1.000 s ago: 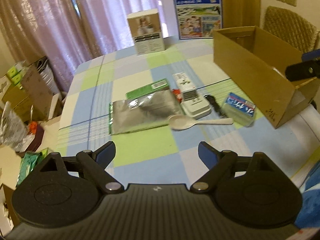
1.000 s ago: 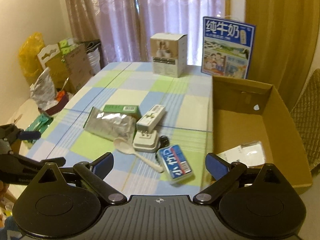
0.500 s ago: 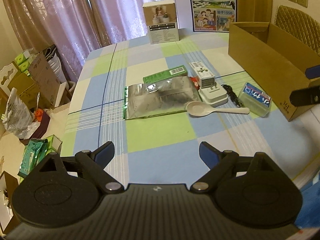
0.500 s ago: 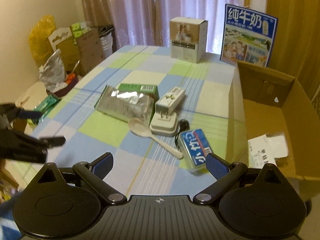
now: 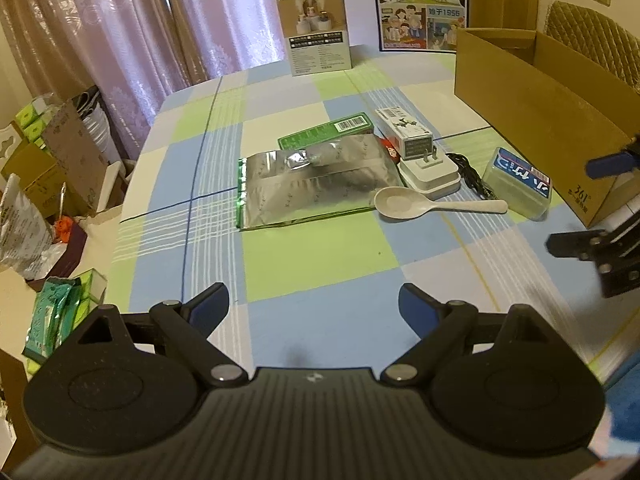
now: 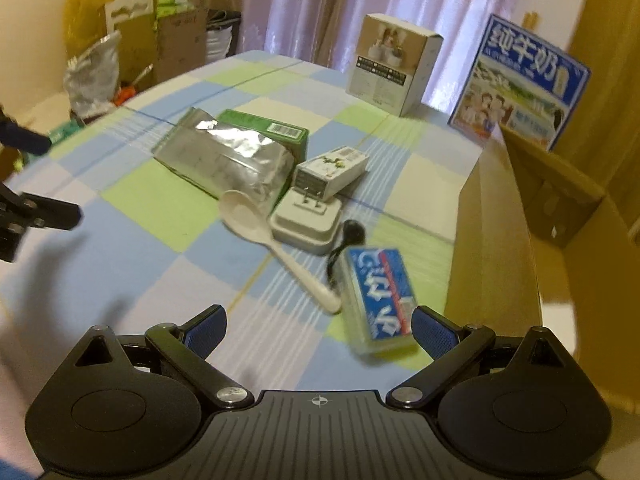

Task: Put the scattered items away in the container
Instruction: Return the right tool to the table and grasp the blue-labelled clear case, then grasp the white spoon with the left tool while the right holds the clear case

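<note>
Scattered on the checked tablecloth lie a silver foil pouch (image 5: 316, 184), a green box (image 5: 326, 134), a white carton (image 5: 404, 132), a white charger (image 5: 430, 172) with a black cable, a white spoon (image 5: 420, 202) and a blue-labelled clear case (image 5: 518, 182). The cardboard box (image 5: 536, 108) stands to their right. My left gripper (image 5: 314, 306) hovers open over bare cloth, short of the pouch. My right gripper (image 6: 318, 326) is open, low over the table, with the blue-labelled case (image 6: 380, 296) just ahead of its right finger and the spoon (image 6: 276, 244) ahead of the gap.
A beige product box (image 5: 318, 34) and a blue milk carton (image 5: 420, 4) stand at the far table edge by the curtains. Bags and cartons (image 5: 52, 168) crowd the floor to the left. A wicker chair (image 5: 592, 50) sits behind the cardboard box.
Both grippers have come down toward the table and closer to the items. The right one dropped more and rolled, so the blue-labelled case now lies just before its right finger.
</note>
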